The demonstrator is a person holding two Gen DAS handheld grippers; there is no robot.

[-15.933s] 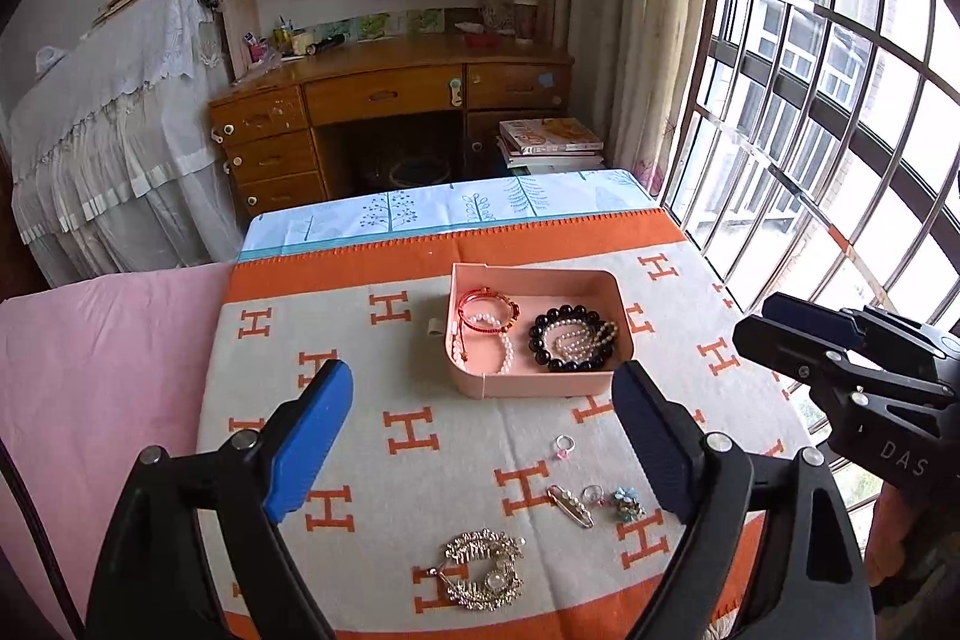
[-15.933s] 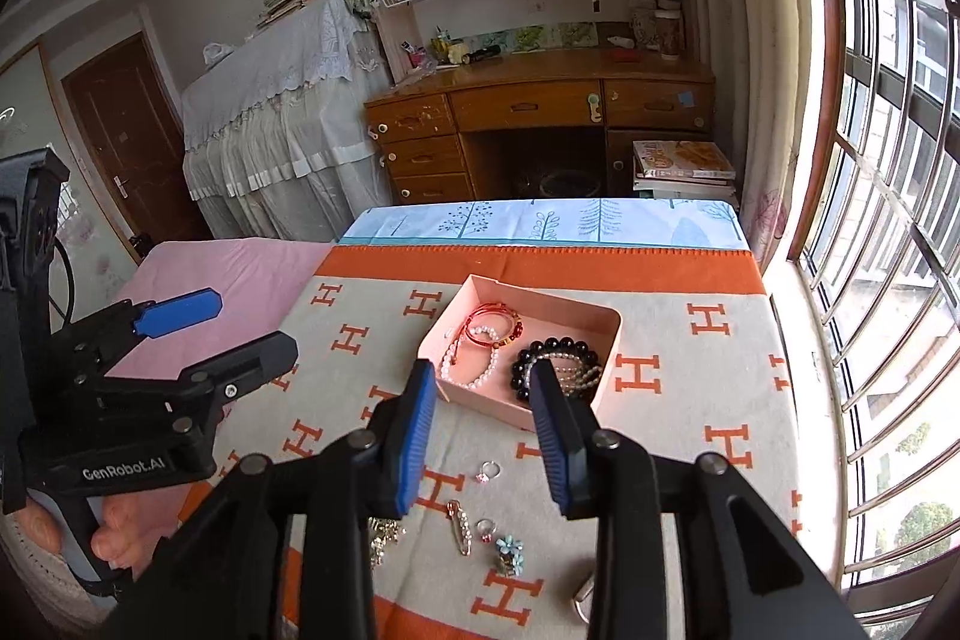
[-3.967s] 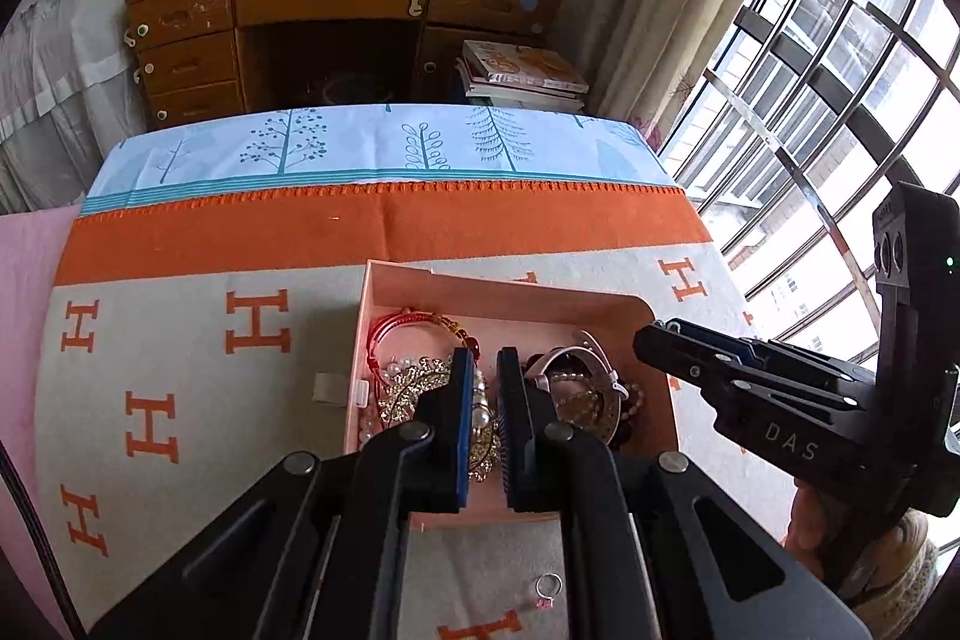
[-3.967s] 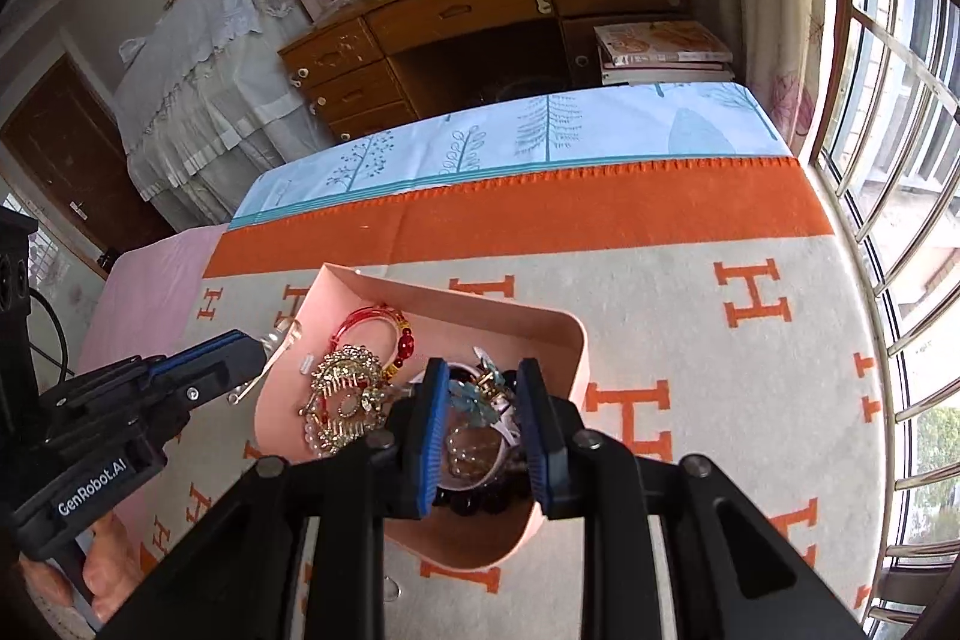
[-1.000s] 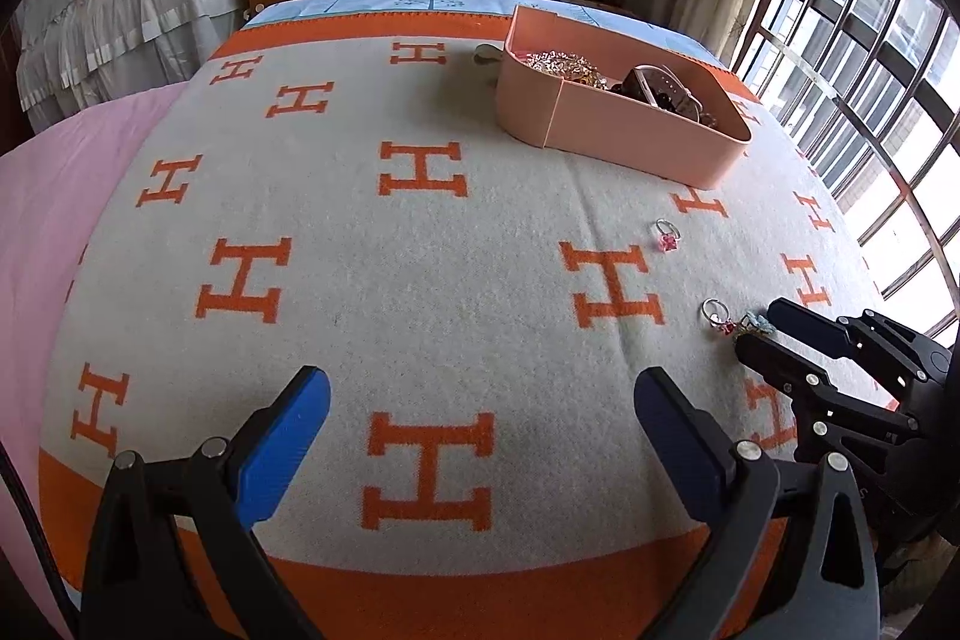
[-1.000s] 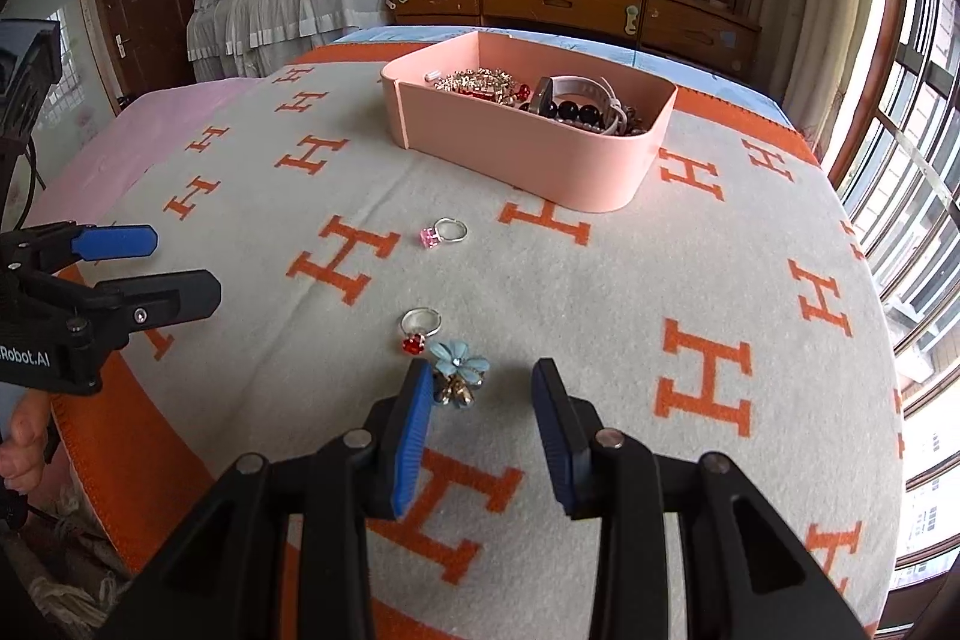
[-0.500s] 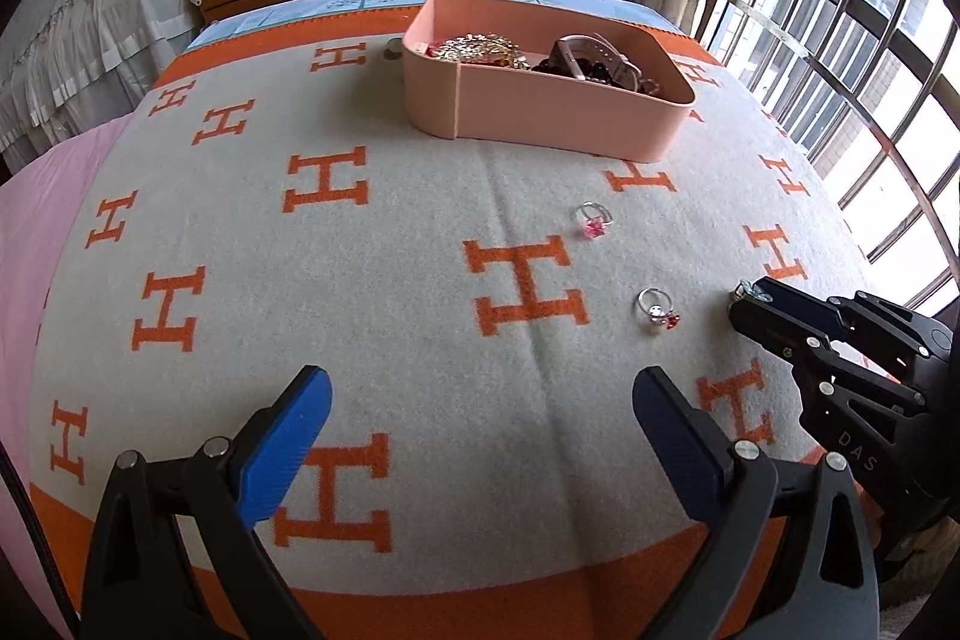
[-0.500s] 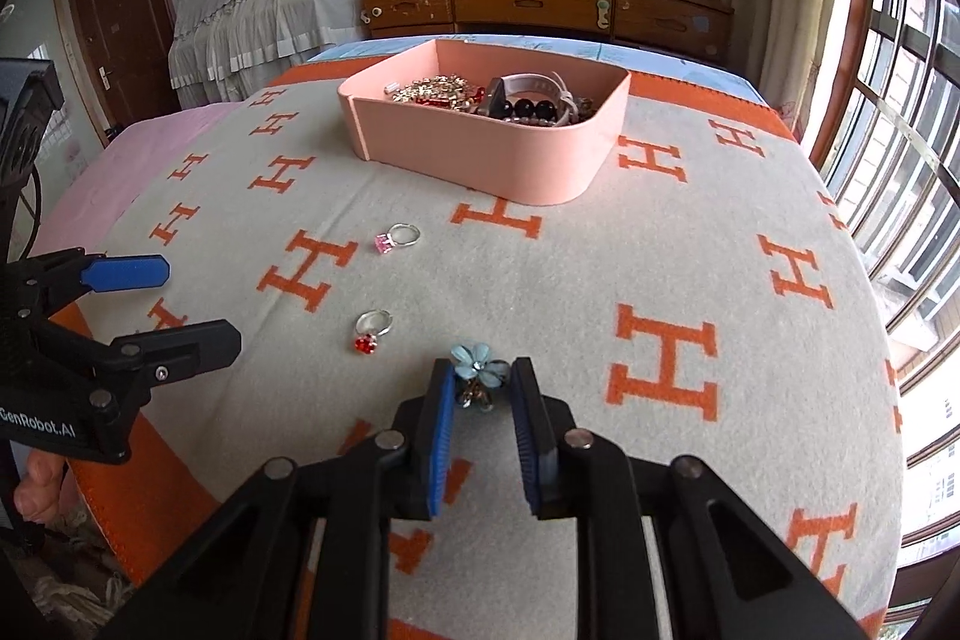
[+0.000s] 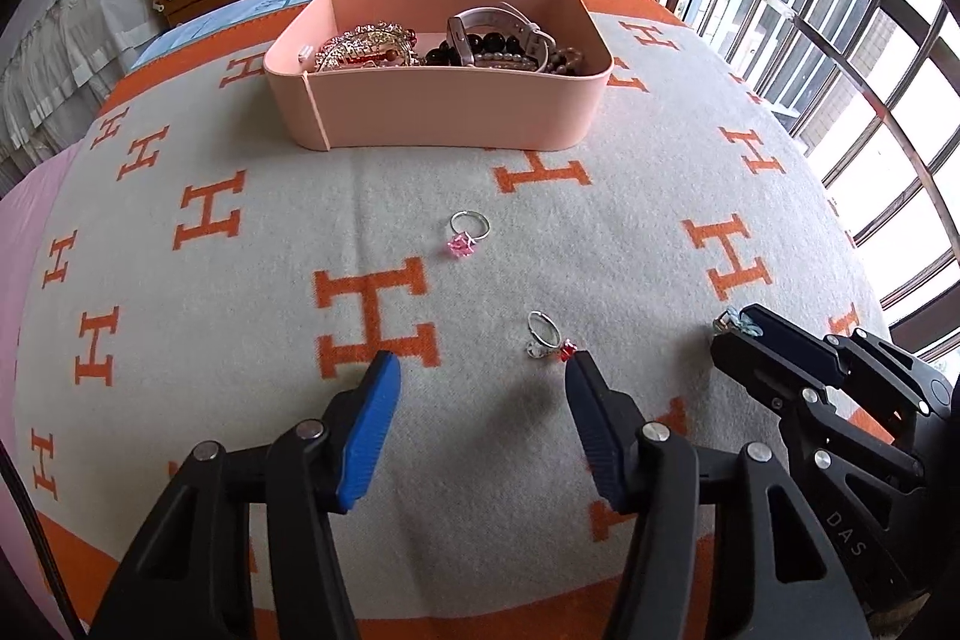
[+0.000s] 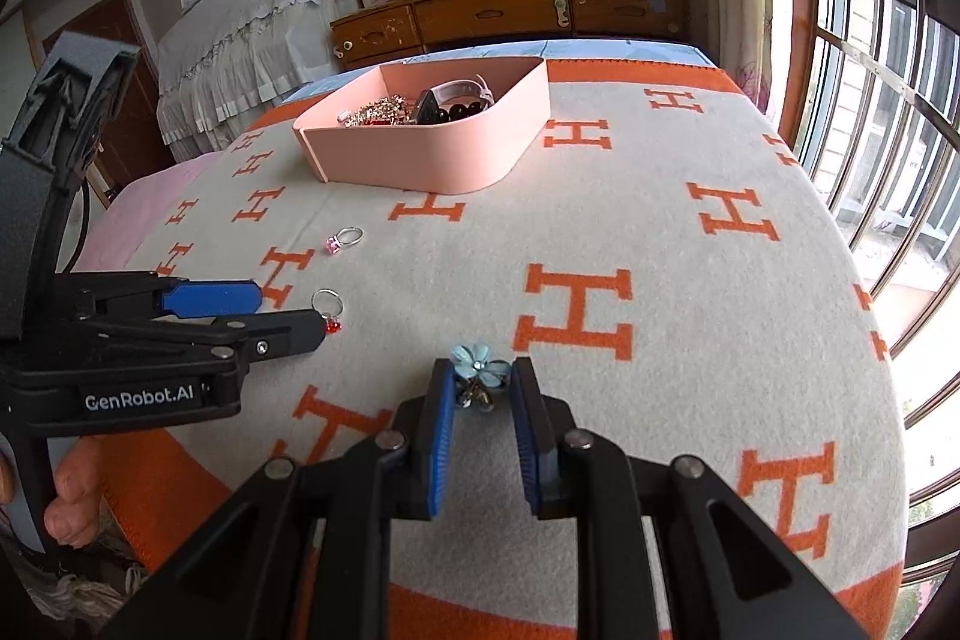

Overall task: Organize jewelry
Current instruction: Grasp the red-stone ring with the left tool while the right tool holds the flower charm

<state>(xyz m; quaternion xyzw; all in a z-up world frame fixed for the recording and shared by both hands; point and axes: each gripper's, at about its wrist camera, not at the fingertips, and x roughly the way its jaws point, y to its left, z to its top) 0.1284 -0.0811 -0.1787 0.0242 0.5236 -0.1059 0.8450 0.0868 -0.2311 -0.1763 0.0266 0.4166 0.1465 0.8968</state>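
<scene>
The blue flower brooch [image 10: 478,363] is clamped between the narrowly set pads of the right tool [image 10: 480,388], above the orange-and-grey blanket [image 10: 660,232]. The jaws of the left tool [image 9: 480,370] are closing with nothing between them; the red-stone ring [image 9: 549,340] lies just beyond its right fingertip. The pink-stone ring [image 9: 465,232] lies between that ring and the pink jewelry box [image 9: 444,112].

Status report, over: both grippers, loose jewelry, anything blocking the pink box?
Right gripper shut on blue flower piece. Left gripper closing, empty, red-stone ring at its right fingertip. Pink-stone ring loose. Pink box unobstructed.
</scene>
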